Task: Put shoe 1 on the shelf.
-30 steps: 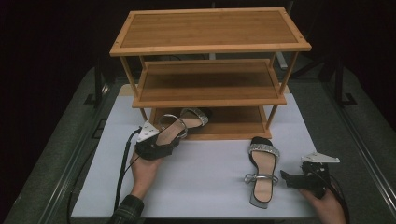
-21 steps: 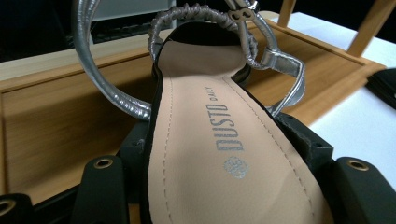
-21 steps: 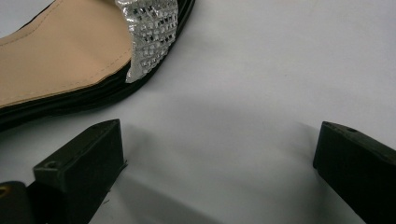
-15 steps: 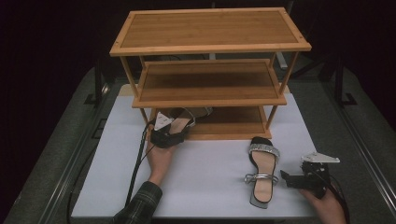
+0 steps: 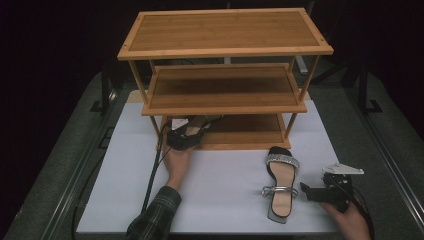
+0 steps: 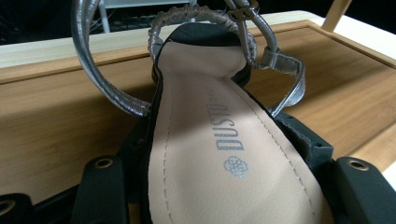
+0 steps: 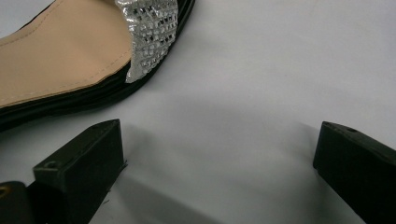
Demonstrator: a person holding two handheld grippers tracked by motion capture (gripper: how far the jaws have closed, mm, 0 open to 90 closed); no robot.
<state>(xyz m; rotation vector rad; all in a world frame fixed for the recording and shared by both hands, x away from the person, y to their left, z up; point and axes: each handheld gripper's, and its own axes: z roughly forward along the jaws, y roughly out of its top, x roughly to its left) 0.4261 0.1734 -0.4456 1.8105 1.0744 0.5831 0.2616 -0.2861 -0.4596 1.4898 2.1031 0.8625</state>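
A black sandal with a tan insole and silver straps (image 5: 200, 126) (image 6: 219, 140) is clamped across its sole by my left gripper (image 5: 182, 137) (image 6: 229, 186). Its heel end reaches over the left part of the bottom shelf (image 5: 250, 131) (image 6: 56, 126) of a three-tier bamboo rack (image 5: 225, 30). The matching sandal (image 5: 281, 180) (image 7: 70, 51) lies flat on the white table top, toe band toward the rack. Just right of that shoe, my right gripper (image 5: 306, 191) (image 7: 219, 154) rests low over the table, jaws wide apart with nothing between them.
The rack stands at the back of the white table top (image 5: 220, 200), with its middle and top shelves bare. Rack posts (image 5: 155, 125) flank the bottom shelf opening. Dark rails run along both table sides.
My left gripper has carried the sandal forward and to the right, from the table's left front to the bottom shelf's edge. The right gripper and the second sandal have stayed put.
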